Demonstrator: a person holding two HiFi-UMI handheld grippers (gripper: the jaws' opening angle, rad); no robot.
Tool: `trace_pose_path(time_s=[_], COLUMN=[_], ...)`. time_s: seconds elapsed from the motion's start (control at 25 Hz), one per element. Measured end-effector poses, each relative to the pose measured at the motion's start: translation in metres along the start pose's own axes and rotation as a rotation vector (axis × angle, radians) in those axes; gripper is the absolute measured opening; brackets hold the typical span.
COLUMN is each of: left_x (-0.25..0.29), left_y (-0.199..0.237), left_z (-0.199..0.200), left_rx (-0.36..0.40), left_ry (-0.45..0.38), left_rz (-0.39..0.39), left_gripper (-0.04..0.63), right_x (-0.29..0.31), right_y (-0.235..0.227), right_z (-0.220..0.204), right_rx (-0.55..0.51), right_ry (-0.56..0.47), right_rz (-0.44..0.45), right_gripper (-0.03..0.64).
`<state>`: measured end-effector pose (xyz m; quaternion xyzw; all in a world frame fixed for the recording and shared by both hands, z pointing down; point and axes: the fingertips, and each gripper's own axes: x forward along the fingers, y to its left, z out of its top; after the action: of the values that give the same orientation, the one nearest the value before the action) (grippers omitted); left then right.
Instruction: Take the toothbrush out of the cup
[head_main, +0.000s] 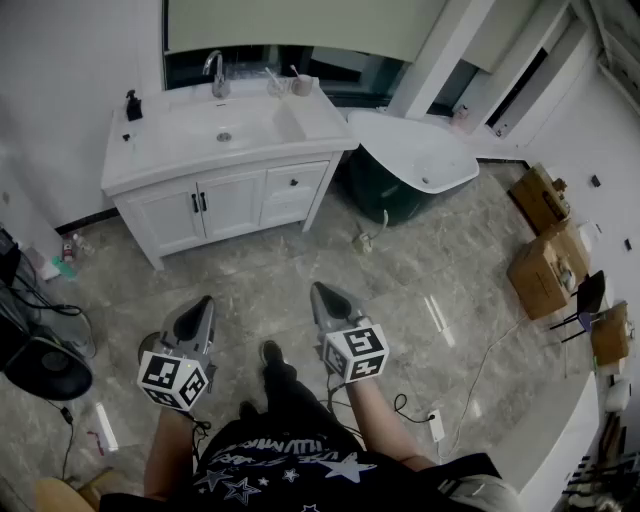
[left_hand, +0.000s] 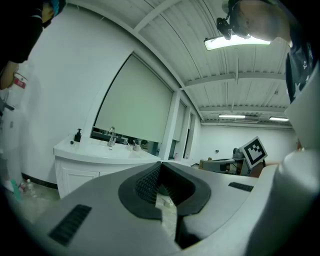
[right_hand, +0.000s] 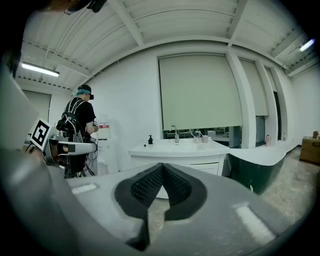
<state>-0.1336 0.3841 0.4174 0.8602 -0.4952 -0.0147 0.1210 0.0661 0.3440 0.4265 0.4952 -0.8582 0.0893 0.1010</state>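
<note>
The left claw (head_main: 203, 303) is closed with nothing in it, and the right claw (head_main: 320, 291) is likewise shut and empty. Both hang over the floor (head_main: 260, 270), well apart from the counter (head_main: 318, 122). The toothbrush (head_main: 267, 74) stands in a cup (head_main: 278, 88) at the counter's back right corner, to the right of the faucet (head_main: 215, 75). A second cup (head_main: 302, 85) sits just beside it on the right and also seems to hold a brush. The trouble I foresee starts on the left: an approach from that side has the faucet near its path. A claw that arrives shut would shove the cup over instead of taking the handle, so it has to open on the way in. On the right, an opened jaw could clip the second cup, since the two stand so near each other. Which brush is meant I cannot tell, so the wrong one might be drawn. A pull off the handle's line would catch the rim and tip or lift the cup, which is probably light. The toothbrush's long axis is near upright, lower end in the cup, upper end leaning left toward the faucet. It is too small to tell whether the bristles are up.
</note>
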Motion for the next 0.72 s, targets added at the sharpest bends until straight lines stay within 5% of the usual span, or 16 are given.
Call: trace_pose_path(time_s=[0.72], left_x=[-0.036], left_y=[-0.026], left_z=[-0.013], left_rx=[0.019], left_ry=[0.011], left_rz=[-0.032], left_gripper=[0.008], right_x=[-0.034], right_y=[0.031], right_z=[-0.013], right_rx=[0.004], right_ry=[-0.038], right_rz=[0.002], right_gripper=[0.0])
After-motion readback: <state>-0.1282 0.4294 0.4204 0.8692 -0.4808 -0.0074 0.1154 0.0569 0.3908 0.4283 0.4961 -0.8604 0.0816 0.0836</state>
